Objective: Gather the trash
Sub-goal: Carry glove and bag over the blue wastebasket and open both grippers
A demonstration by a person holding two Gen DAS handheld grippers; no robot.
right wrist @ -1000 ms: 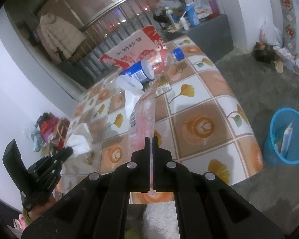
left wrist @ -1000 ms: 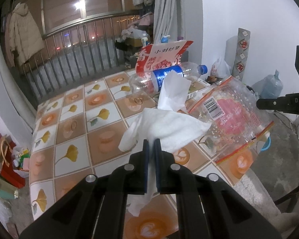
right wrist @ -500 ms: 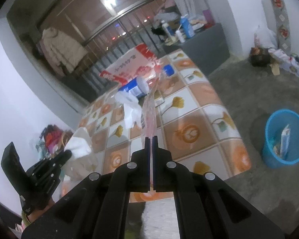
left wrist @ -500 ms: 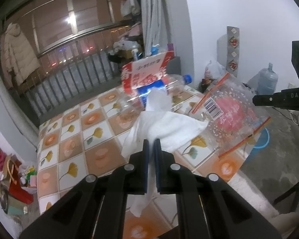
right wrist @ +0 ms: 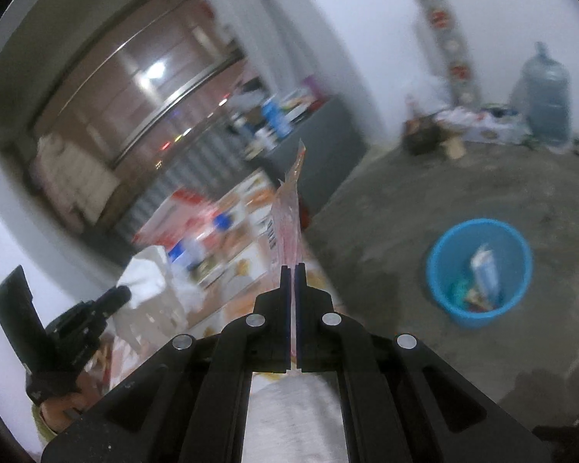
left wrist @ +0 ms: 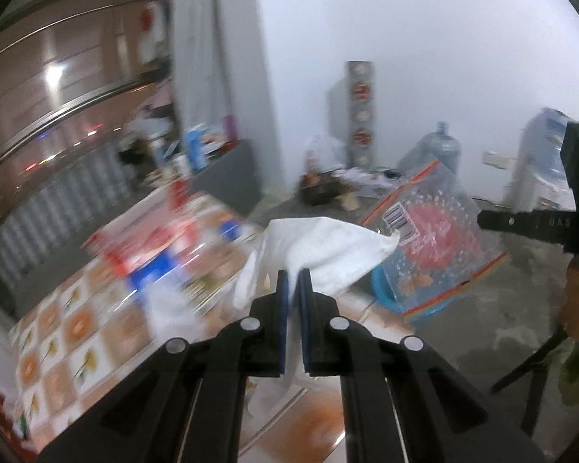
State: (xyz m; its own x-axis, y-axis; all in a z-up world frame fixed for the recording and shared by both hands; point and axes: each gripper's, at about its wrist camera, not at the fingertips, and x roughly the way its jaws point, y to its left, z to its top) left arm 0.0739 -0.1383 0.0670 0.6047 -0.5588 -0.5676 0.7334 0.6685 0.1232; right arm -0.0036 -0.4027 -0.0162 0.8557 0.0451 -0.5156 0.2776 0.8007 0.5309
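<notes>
Table (left wrist: 69, 332) and clutter on it motion-blurred; blue bin (left wrist: 384, 293) mostly hidden behind plastic bag (left wrist: 432, 247).

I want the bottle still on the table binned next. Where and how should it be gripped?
The bottle appears to lie on its side on the table, blue cap toward the far end. Probably come from above and close across the body beside the label; the blur hides finer detail. Both grippers are full: tissue and bag.

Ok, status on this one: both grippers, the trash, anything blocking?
Left gripper shut on white tissue. Right gripper shut on clear plastic bag. Blue bin on floor, open path.
</notes>
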